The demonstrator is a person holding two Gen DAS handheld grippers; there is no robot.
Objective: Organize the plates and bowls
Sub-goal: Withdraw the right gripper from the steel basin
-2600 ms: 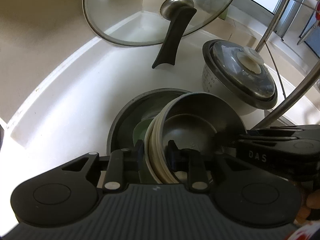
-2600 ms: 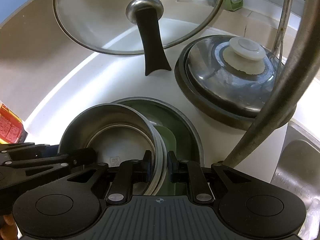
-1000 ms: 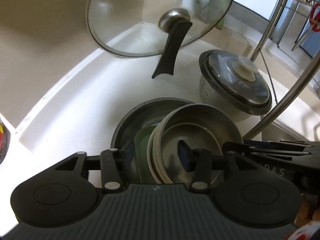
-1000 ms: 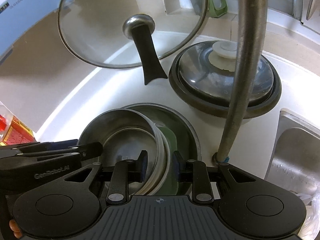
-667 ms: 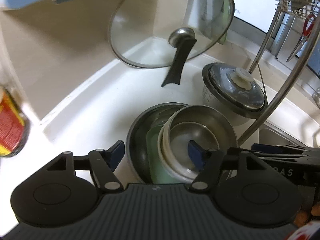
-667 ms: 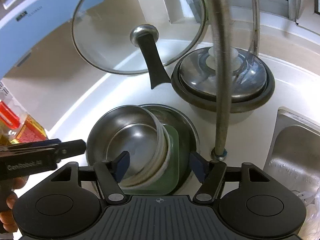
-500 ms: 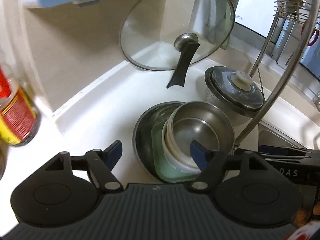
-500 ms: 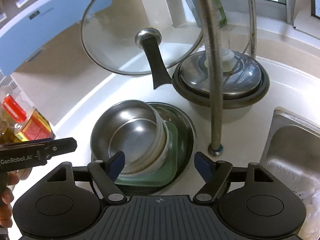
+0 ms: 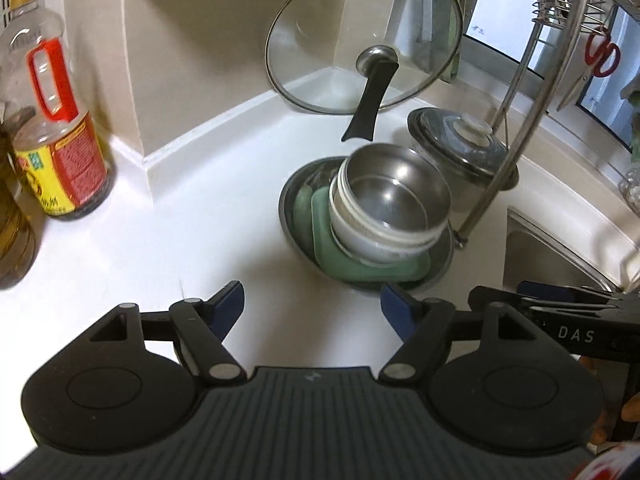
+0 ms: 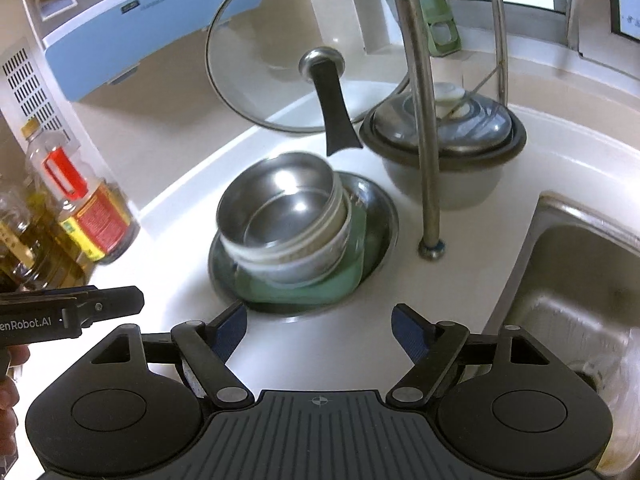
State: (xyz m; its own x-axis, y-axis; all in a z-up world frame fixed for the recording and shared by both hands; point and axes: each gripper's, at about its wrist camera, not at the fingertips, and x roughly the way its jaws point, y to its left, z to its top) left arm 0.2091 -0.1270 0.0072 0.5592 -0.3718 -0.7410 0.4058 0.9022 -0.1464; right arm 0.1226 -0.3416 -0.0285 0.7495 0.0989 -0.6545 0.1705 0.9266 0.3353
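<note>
Black grippers, blue-padded fingers (image 9: 394, 312), silver pivot screws

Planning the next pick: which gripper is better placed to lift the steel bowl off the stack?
Probably the left gripper: open, and the steel bowl leans toward its side. The right gripper, also open, faces the bowl's raised edge.

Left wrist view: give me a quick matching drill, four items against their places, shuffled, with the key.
Items:
1. round steel bowl
2. green square plate
3. clear glass lid with black handle
4. oil bottle with red handle

Places:
A. far left on the counter
B. leaning against the corner wall
C. top of the stack
D. under the white bowls, in the dark round pan

Pairs: 1-C, 2-D, 3-B, 4-A
</note>
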